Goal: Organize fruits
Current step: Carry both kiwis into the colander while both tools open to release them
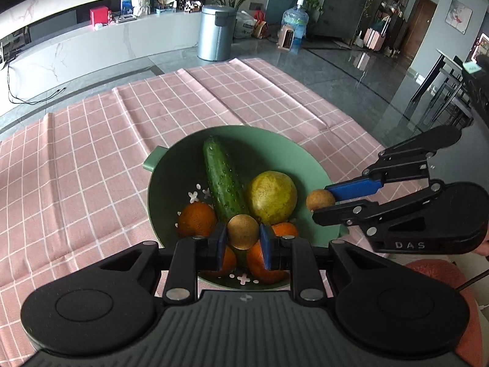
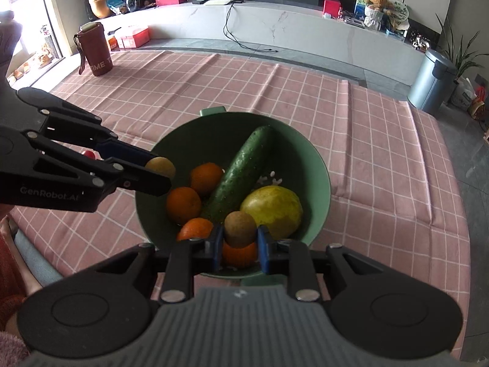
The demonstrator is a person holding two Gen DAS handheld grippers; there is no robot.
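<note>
Each gripper pinches a small brown fruit above the green bowl (image 1: 318,168): the left gripper (image 1: 243,238) holds one (image 1: 243,231), the right gripper (image 2: 238,241) another (image 2: 240,228). The bowl on the desk already holds a cucumber (image 2: 241,174), oranges (image 2: 183,205) and a yellow fruit (image 2: 273,211). A good release likely means lowering each fruit into a gap before opening, so neither rolls out.

You are working over a pink checked cloth (image 1: 128,140), matt and creased into soft folds. The green bowl (image 1: 308,162) looks like smooth matt plastic. Inside it, the cucumber (image 1: 221,177) is glossy, bumpy and beaded with water, the yellow-green fruit (image 1: 272,197) dull and finely pitted, the oranges (image 2: 183,205) dimpled. Far off, the bin (image 1: 215,32) shows brushed metal, and the floor (image 1: 351,70) is mirror-glossy stone.
</note>
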